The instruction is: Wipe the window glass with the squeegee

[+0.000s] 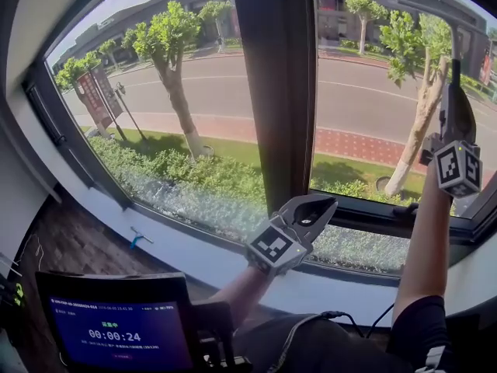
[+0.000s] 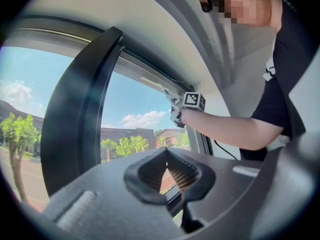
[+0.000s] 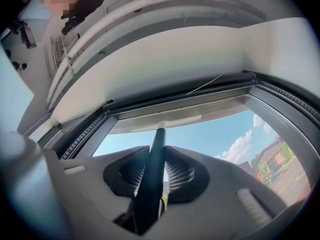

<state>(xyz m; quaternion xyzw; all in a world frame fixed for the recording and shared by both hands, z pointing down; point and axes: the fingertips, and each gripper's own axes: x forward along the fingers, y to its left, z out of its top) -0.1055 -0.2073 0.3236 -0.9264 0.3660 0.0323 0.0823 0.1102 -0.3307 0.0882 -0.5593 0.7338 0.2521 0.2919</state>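
- Right gripper [image 3: 158, 152]: raised high at the right pane, fingers clamped tight on the dark handle of the squeegee [image 3: 159, 134].
- Squeegee: handle runs up between the fingers. Its pale blade lies crosswise at the top of the window glass [image 3: 215, 134], just under the upper frame [image 3: 180, 104].
- Left gripper [image 2: 166, 152]: fingers closed tip to tip, nothing held.
- In the head view it hangs low in front of the dark middle post [image 1: 272, 92], above the sill [image 1: 178, 247], well apart from the right one.
- Screen [image 1: 120, 332] at lower left shows a timer.
- Trees and a road show outside.
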